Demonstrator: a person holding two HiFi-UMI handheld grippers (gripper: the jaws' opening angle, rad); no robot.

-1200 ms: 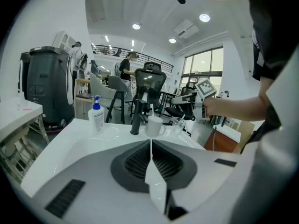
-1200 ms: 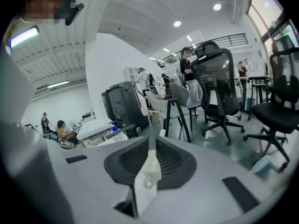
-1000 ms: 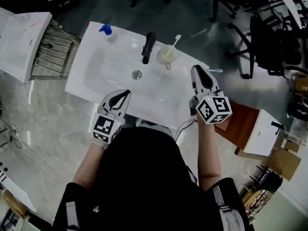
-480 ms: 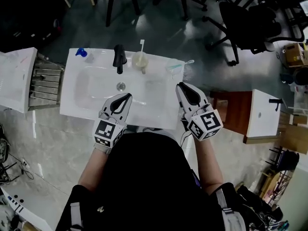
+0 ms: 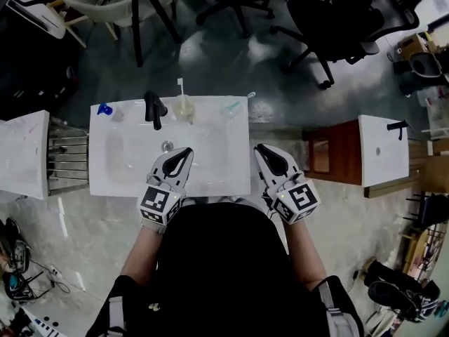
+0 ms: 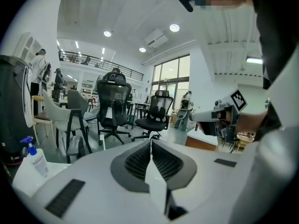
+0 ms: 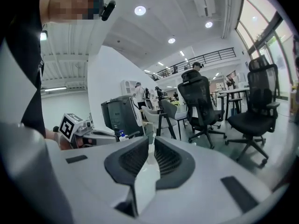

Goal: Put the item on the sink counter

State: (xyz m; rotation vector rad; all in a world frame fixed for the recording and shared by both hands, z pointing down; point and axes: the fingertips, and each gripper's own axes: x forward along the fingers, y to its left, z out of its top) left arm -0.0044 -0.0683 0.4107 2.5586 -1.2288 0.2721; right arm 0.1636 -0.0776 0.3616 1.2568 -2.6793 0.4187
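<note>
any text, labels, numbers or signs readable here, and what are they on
No readable words, numbers or signs in any view.
left hand-held gripper and right hand-held gripper: black-and-white square markers, patterns only, no letters.
pump bottle: any label is too blurred to read.

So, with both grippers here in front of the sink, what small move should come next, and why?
Probably just lower both and rest. The left gripper and the right gripper are shut and empty, and the cup, the blue pump bottle and a small teal item are already along the back of the sink counter, so nothing seems left to place.
</note>
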